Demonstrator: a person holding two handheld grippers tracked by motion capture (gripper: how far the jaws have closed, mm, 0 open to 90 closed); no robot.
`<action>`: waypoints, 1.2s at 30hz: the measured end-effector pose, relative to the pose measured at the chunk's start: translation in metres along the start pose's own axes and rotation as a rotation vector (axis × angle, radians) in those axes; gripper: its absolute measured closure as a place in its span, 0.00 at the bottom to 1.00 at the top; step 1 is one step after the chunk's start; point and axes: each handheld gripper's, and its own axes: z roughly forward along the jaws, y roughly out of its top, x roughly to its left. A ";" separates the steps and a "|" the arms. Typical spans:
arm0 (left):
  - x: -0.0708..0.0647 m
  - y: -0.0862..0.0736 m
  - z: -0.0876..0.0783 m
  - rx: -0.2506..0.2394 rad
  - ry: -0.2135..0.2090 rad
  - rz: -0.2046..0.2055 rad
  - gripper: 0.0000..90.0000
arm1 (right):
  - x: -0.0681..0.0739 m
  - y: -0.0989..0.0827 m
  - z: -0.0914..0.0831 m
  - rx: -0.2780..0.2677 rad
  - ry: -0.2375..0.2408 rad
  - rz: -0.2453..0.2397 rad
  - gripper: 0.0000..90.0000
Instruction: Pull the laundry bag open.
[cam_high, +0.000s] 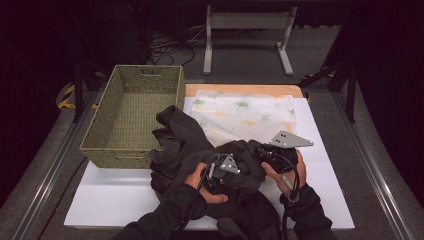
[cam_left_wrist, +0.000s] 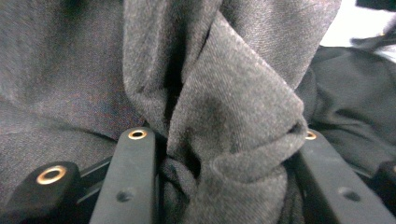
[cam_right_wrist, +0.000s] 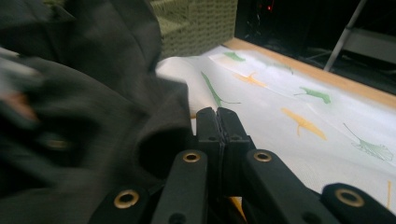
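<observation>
— What's the dark thing made of?

— The garment (cam_high: 200, 150) is a soft, matte charcoal cloth with a fine, slightly fuzzy weave, seen close in the left gripper view (cam_left_wrist: 224, 93). It lies crumpled in deep folds, with no clean outline.

— Where does it lie?

— On the white table (cam_high: 115, 200), at the near middle. Its far end touches the basket's (cam_high: 131, 112) near right corner and overlaps the near left part of the sheet (cam_high: 250, 112). Its near end hangs over the table edge by the person's sleeves.

— Which way does it run?

— The heap's long axis goes roughly from the basket corner toward the person, slanting a little to the right. Which end is the collar or hem, I cannot tell.

— And the other things?

— The basket is rectangular, olive green, tightly woven, with cut-out handles. The sheet is thin, white and smooth, printed with green and orange leaves, lying flat.

— The grippers?

— The left gripper (cam_high: 225, 170) has its jaws parted around a thick twisted bunch of the garment, which fills the gap and presses against both. The right gripper (cam_right_wrist: 217, 122) has its jaws closed together, with no gap; whether a bit of cloth is nipped between them, I cannot tell. It sits at the garment's right edge, over the sheet.
</observation>
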 end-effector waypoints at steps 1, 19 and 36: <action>0.003 0.003 0.002 0.007 0.006 -0.021 0.67 | 0.001 0.002 -0.003 -0.010 0.001 0.001 0.99; 0.056 0.014 -0.002 -0.267 0.228 -0.359 0.43 | 0.026 0.007 -0.012 0.029 0.098 -0.085 1.00; -0.014 -0.032 -0.041 -0.136 0.156 0.206 0.12 | 0.013 -0.009 -0.006 0.095 0.079 -0.055 1.00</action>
